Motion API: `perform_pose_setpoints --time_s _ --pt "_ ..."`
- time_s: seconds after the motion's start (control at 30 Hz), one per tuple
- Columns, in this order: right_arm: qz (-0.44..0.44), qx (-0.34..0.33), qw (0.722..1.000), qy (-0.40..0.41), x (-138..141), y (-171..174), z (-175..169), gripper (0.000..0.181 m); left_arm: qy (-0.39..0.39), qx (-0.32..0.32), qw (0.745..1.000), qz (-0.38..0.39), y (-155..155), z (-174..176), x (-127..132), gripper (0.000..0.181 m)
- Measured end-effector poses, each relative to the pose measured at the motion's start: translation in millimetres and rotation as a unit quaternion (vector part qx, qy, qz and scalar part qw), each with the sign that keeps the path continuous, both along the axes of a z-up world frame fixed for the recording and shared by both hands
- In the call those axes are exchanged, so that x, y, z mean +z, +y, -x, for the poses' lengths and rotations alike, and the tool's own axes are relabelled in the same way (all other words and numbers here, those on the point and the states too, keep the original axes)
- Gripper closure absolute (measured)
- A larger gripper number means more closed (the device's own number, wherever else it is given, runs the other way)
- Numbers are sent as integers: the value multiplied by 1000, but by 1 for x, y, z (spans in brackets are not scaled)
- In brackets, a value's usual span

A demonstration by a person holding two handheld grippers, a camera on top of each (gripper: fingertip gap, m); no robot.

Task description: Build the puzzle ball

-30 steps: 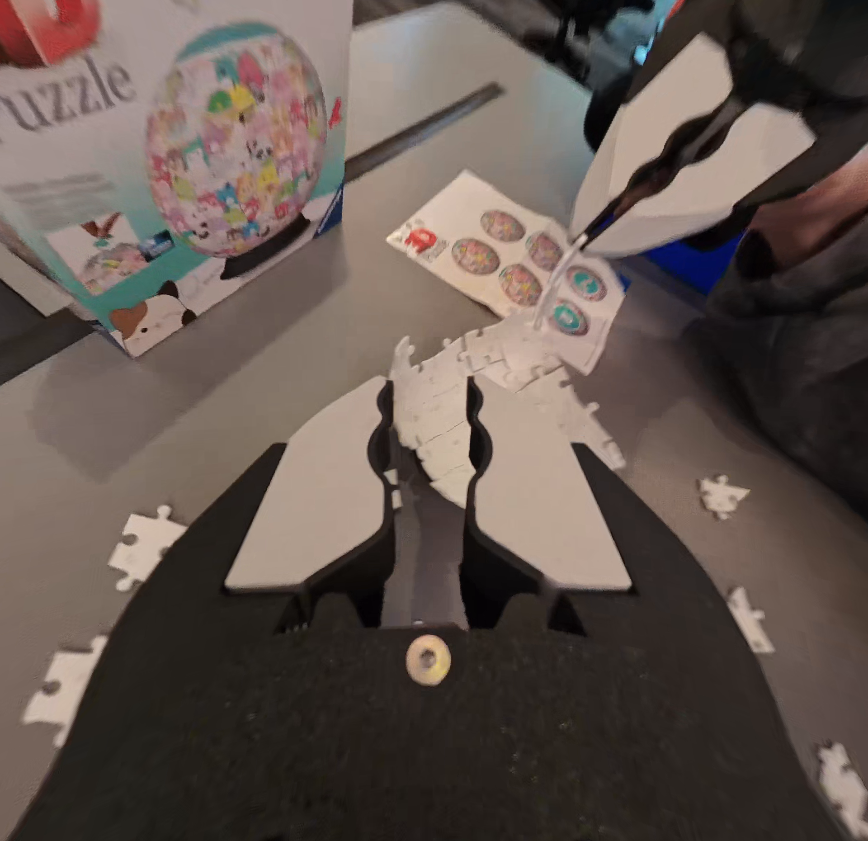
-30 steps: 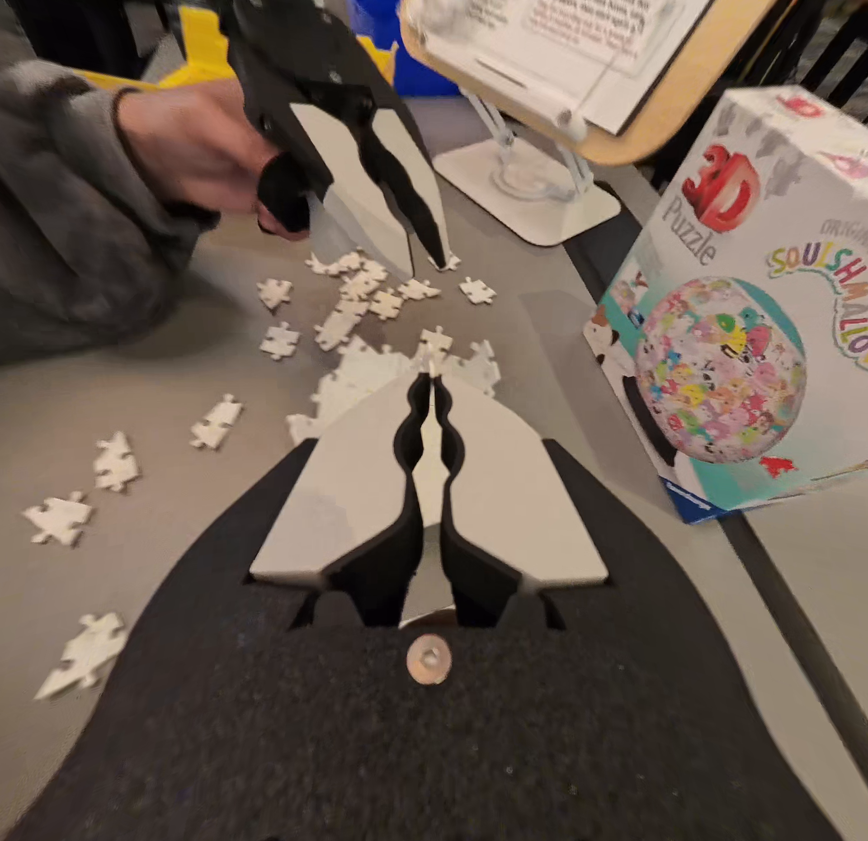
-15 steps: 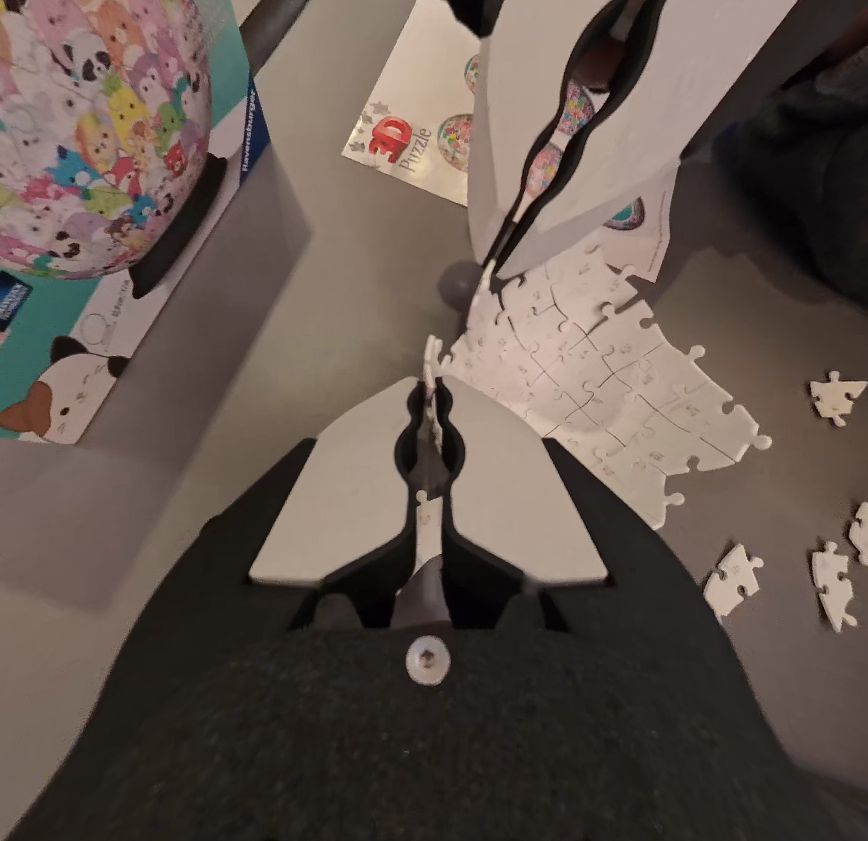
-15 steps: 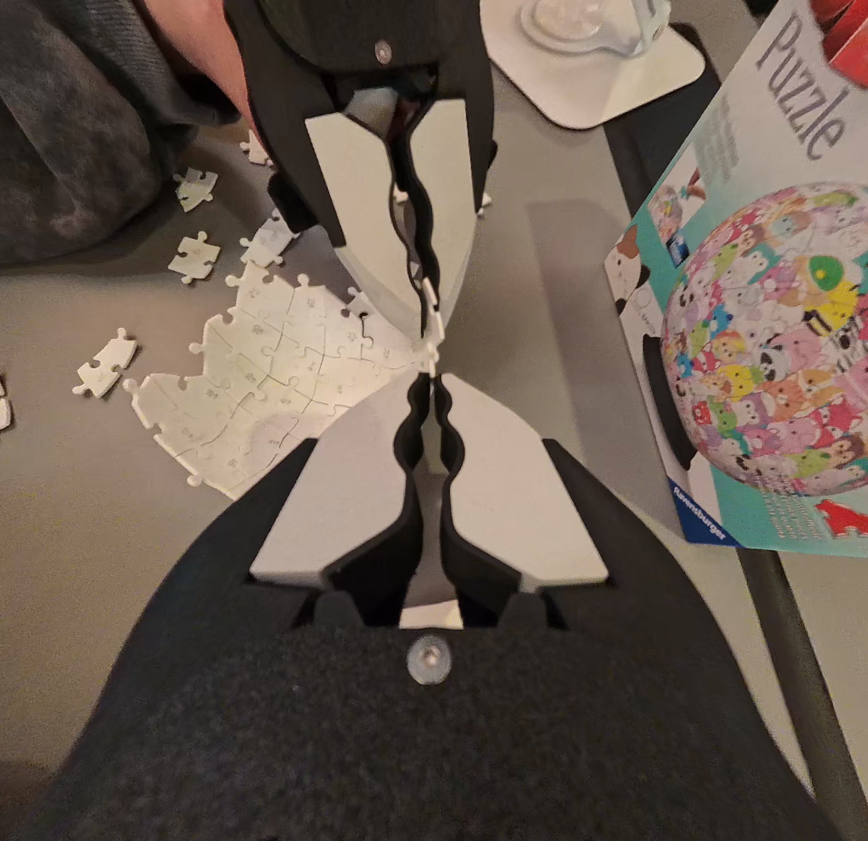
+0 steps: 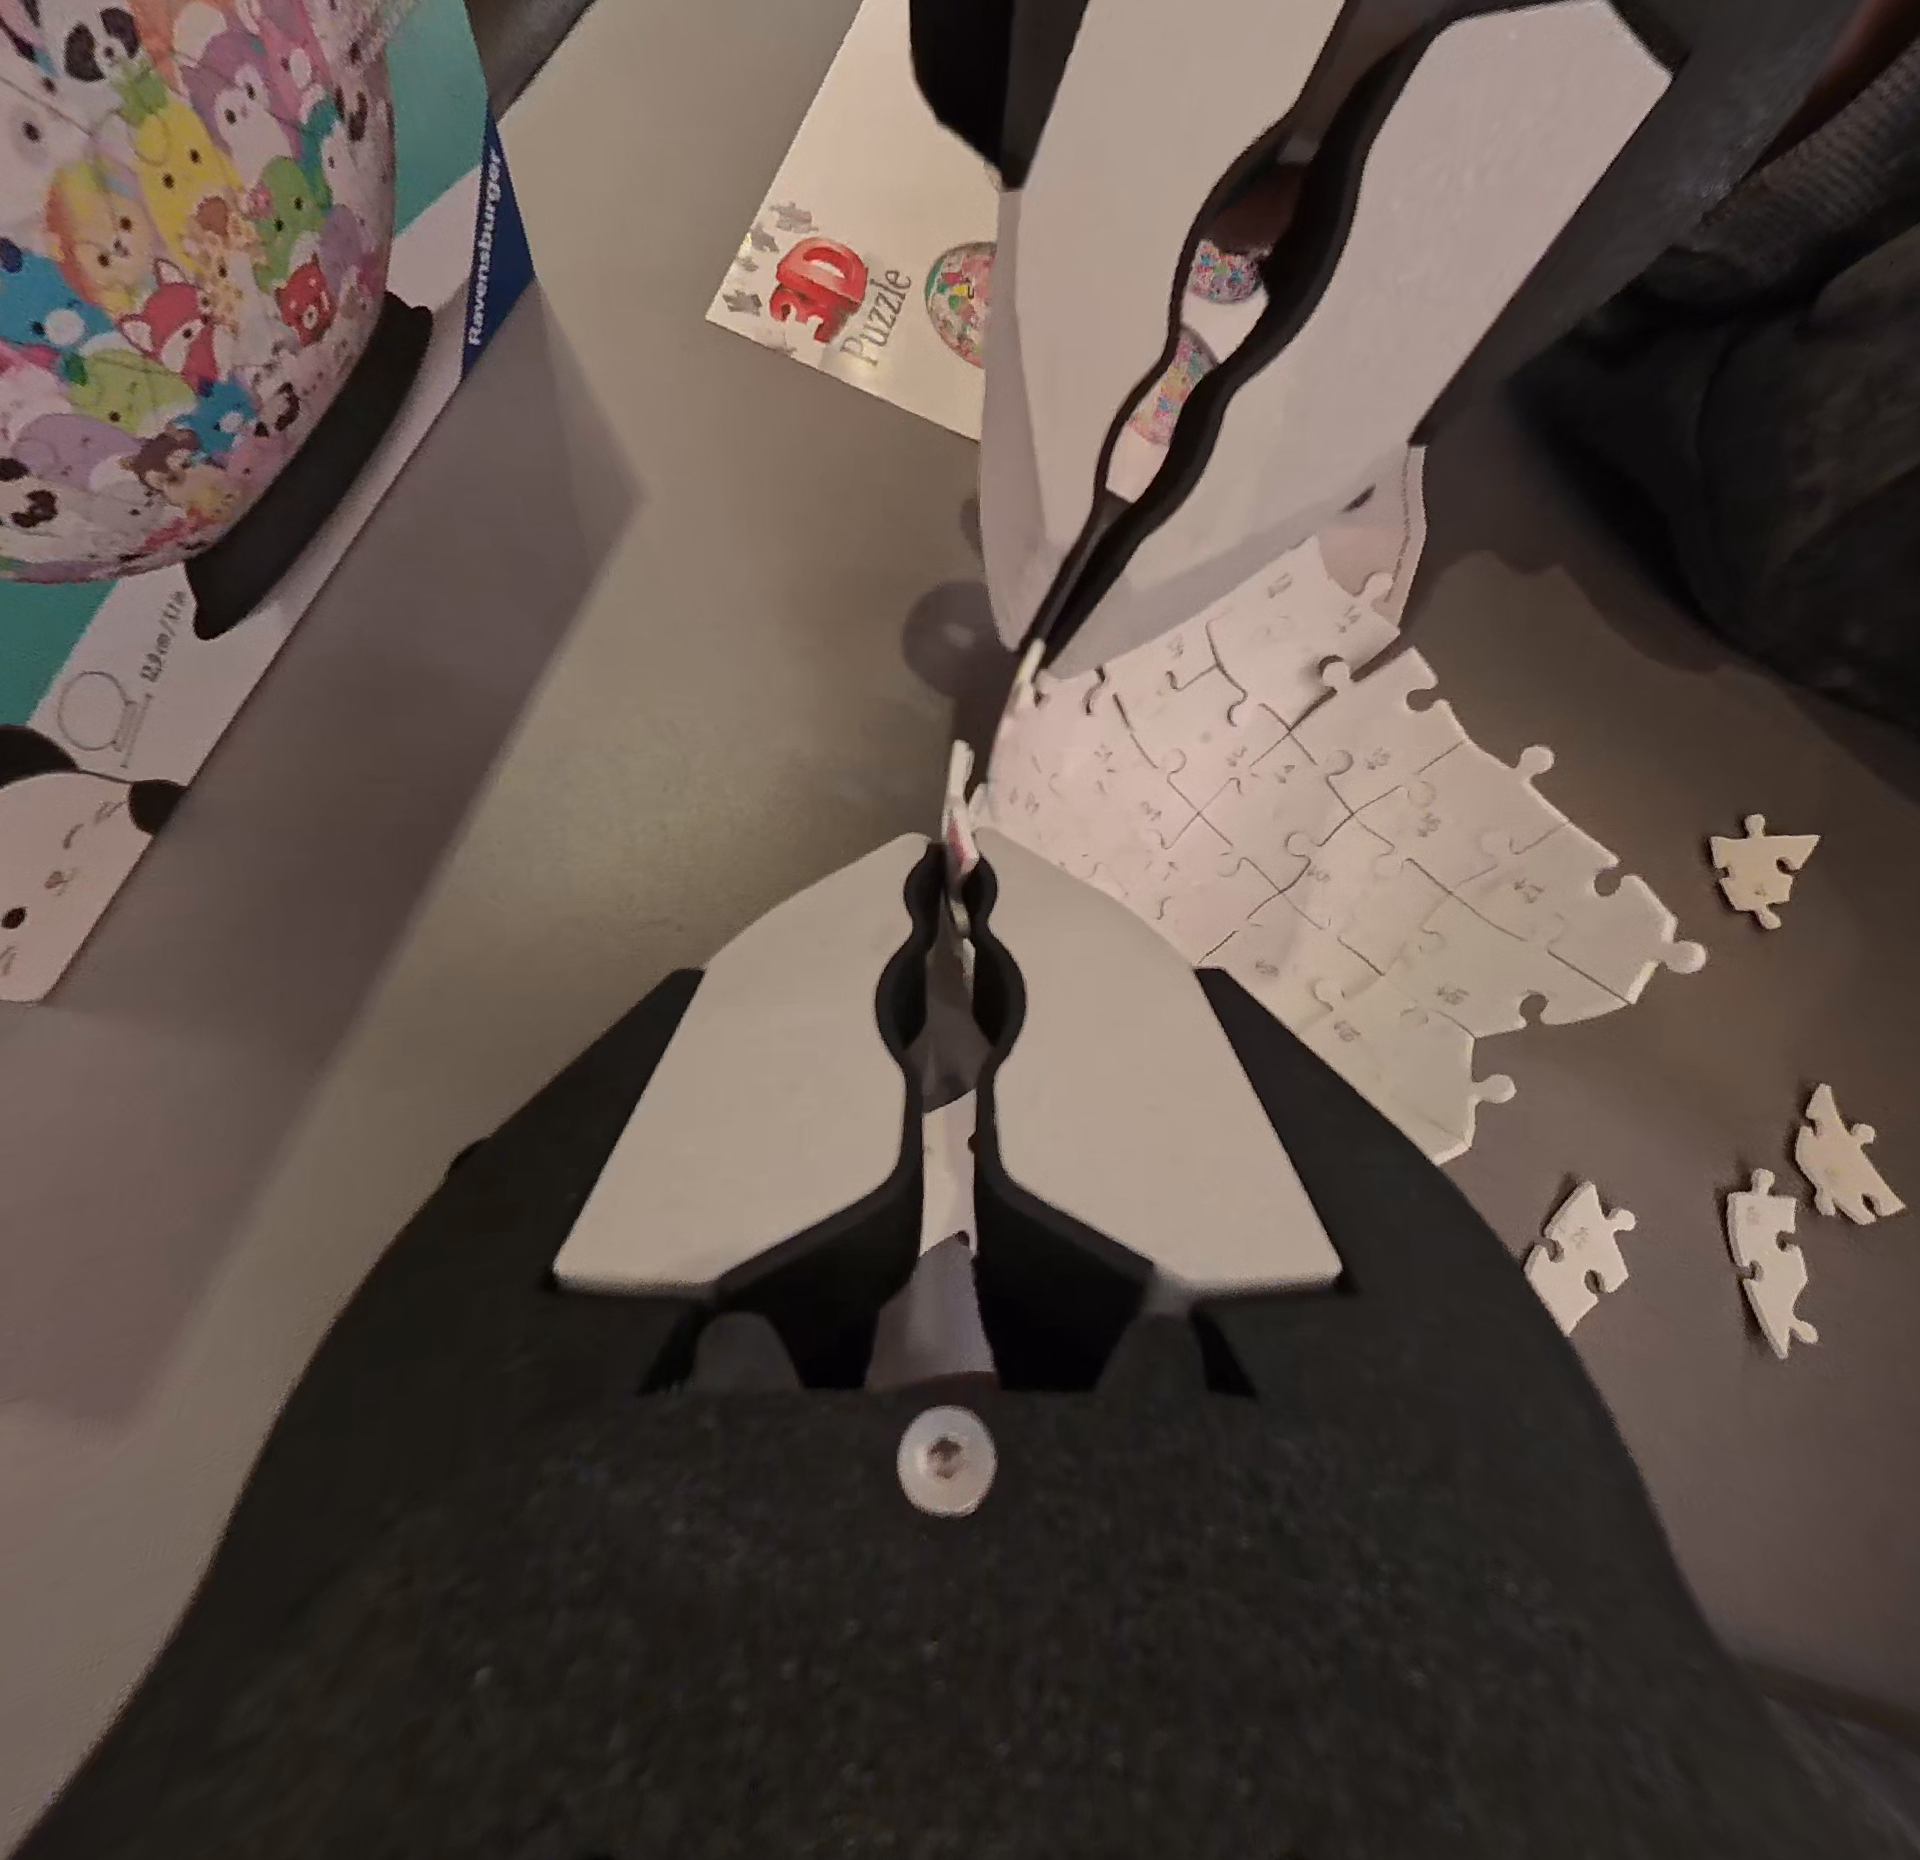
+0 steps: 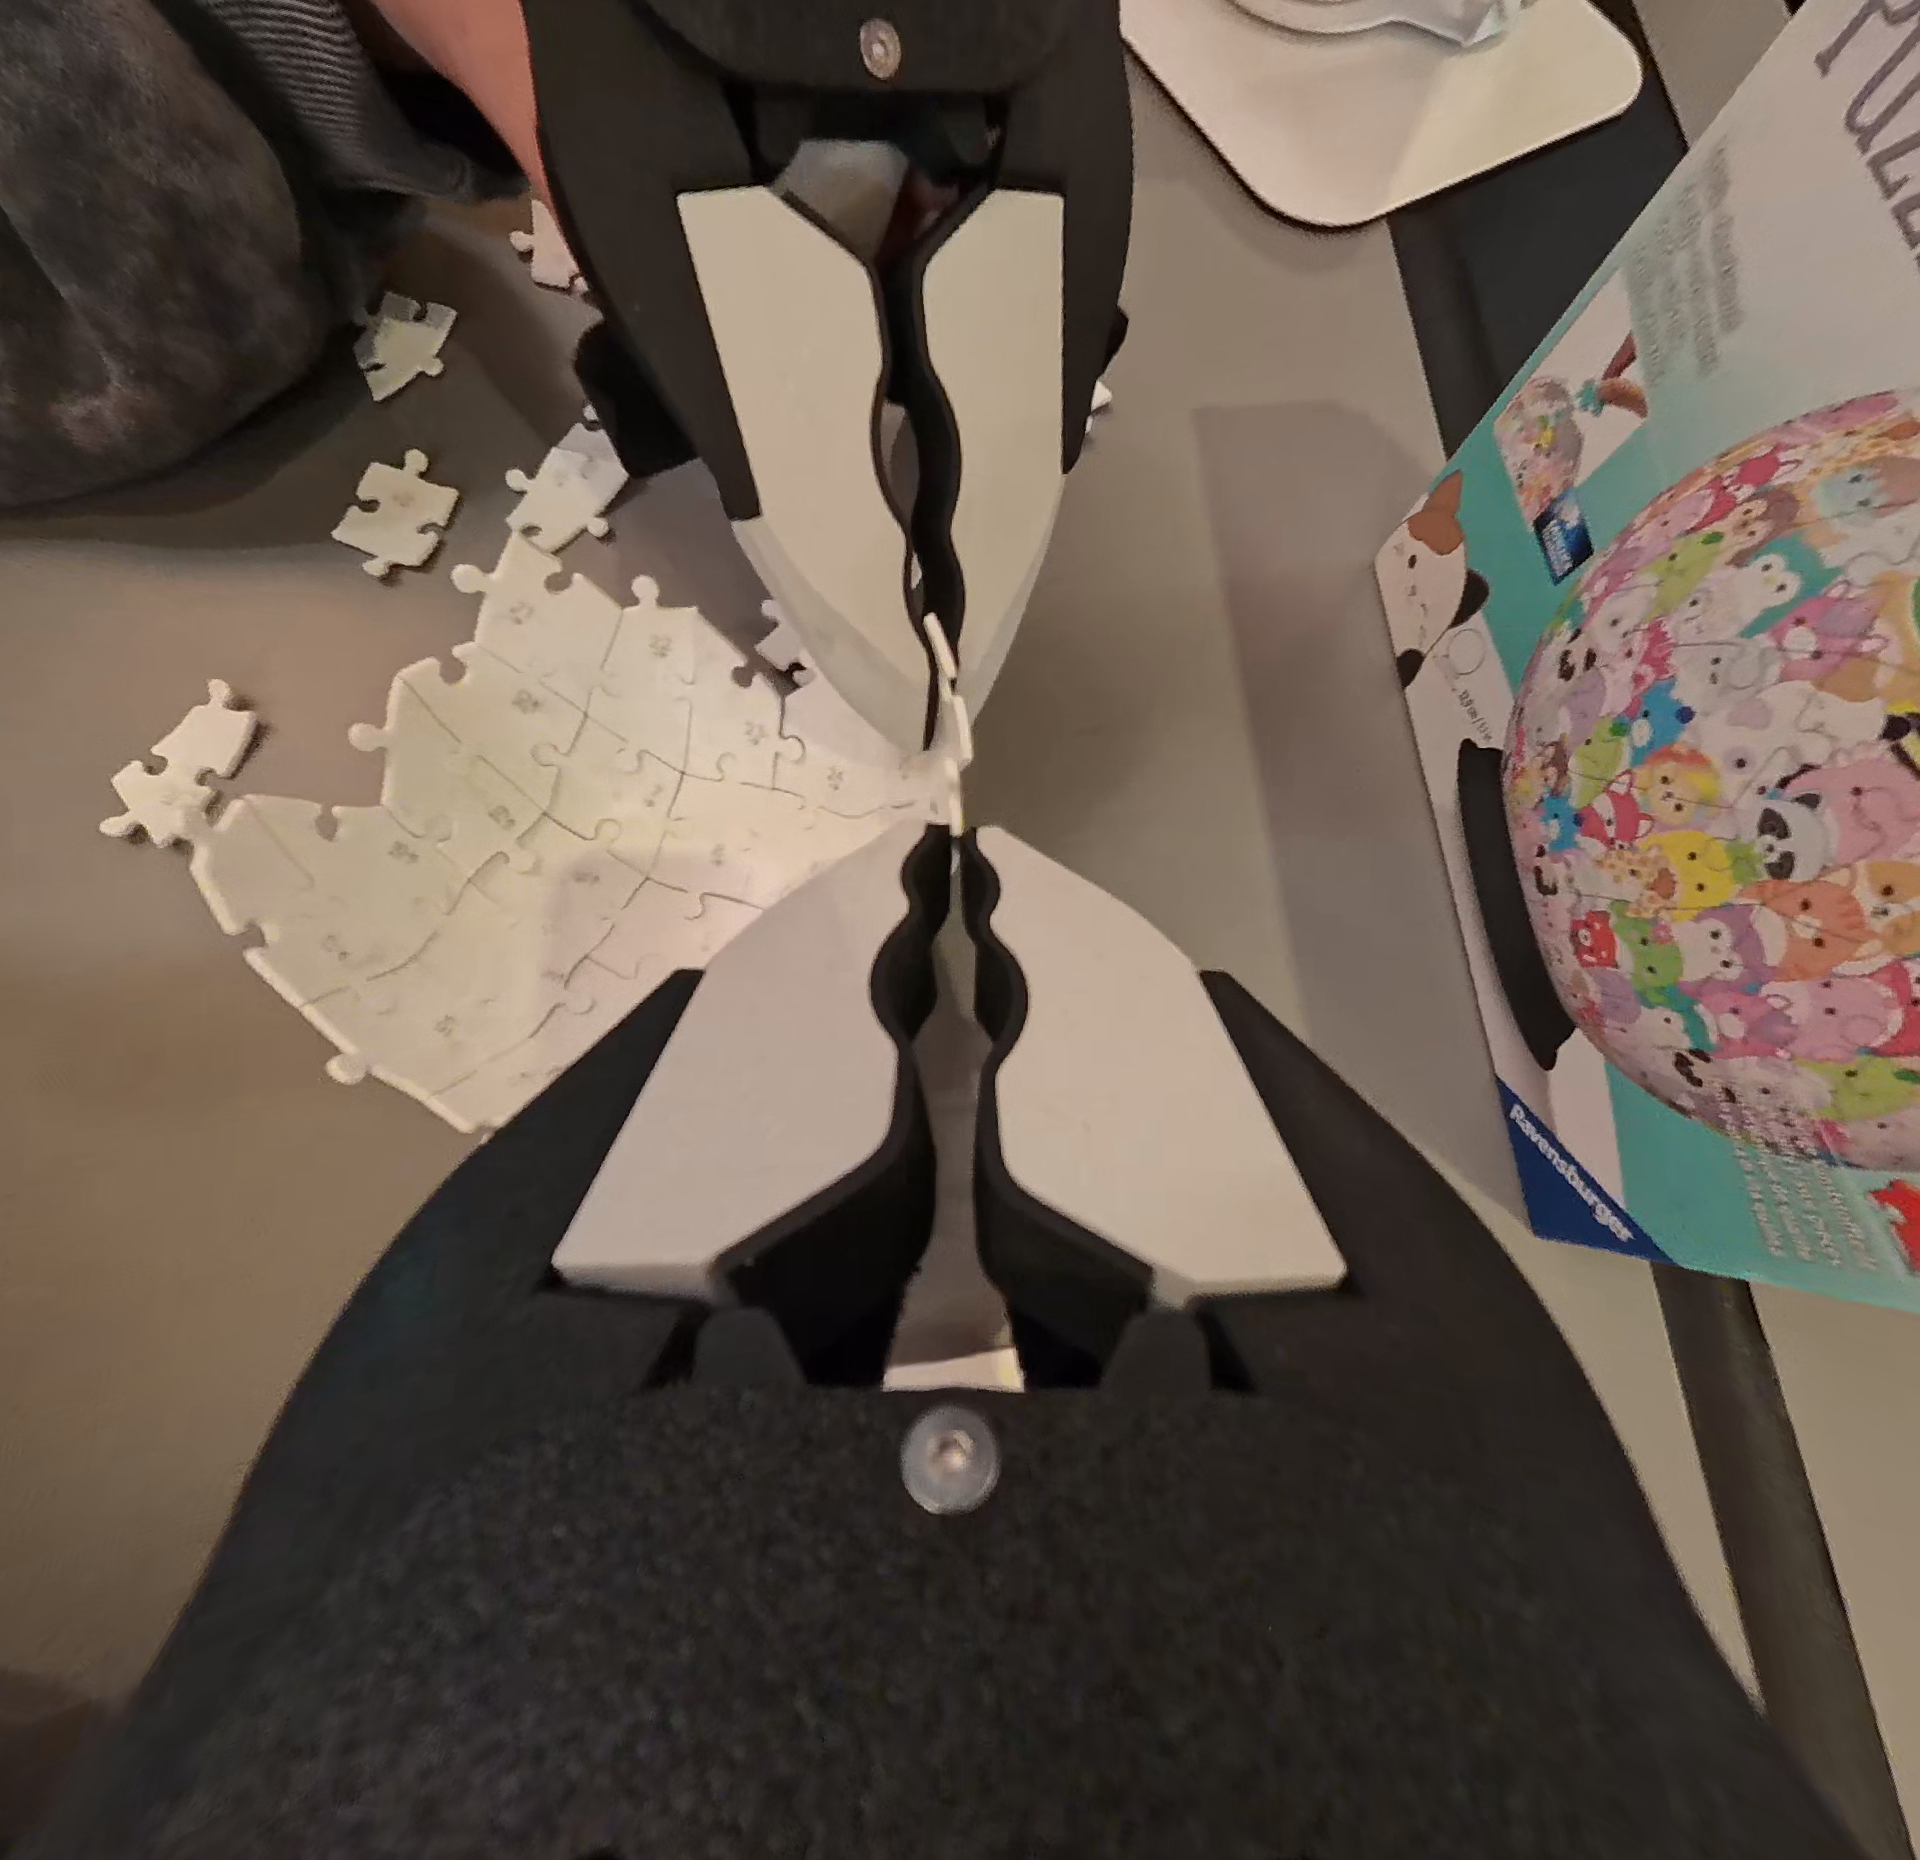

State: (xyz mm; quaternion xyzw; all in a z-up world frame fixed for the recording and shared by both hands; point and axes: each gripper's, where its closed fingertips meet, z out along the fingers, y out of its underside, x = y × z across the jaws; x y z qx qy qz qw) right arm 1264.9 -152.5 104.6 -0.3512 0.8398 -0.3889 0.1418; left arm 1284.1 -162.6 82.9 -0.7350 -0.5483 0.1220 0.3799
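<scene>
A curved white puzzle section (image 5: 1351,875) of several joined pieces lies back-side up on the grey table; it also shows in the right wrist view (image 6: 540,823). My left gripper (image 5: 958,854) is shut on the section's raised edge. It comes in from the top of the right wrist view (image 6: 935,730). My right gripper (image 6: 961,839) is shut on a small white puzzle piece (image 6: 954,792), held edge-on against that same edge. It comes in from the top of the left wrist view (image 5: 1039,657). The two sets of fingertips nearly touch.
The puzzle box (image 5: 208,252) with a colourful ball picture stands beside the grippers (image 6: 1714,771). A printed leaflet (image 5: 862,252) lies behind. Loose white pieces (image 5: 1579,1249) (image 6: 395,501) are scattered around. A white stand base (image 6: 1382,75) sits at the back. A grey sleeve (image 6: 135,252) is close. Only a small space, under 4 cm, lies between the two pairs of fingers.
Over the last second the two grippers came together tip to tip over the section's edge. My left gripper's jaws narrowed onto the section. Since half a second ago they have closed in slightly.
</scene>
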Motion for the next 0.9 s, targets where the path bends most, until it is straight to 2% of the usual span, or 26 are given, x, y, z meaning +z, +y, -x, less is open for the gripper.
perform_pose_setpoints --time_s 0.7,0.9 --pt "-3 -8 1000 15 -8 -4 1 179 -7 -8 1000 -18 3 -1 -4 178" --pt "4 -10 1000 29 -9 -5 0 179 3 -8 999 -51 8 3 0 164"
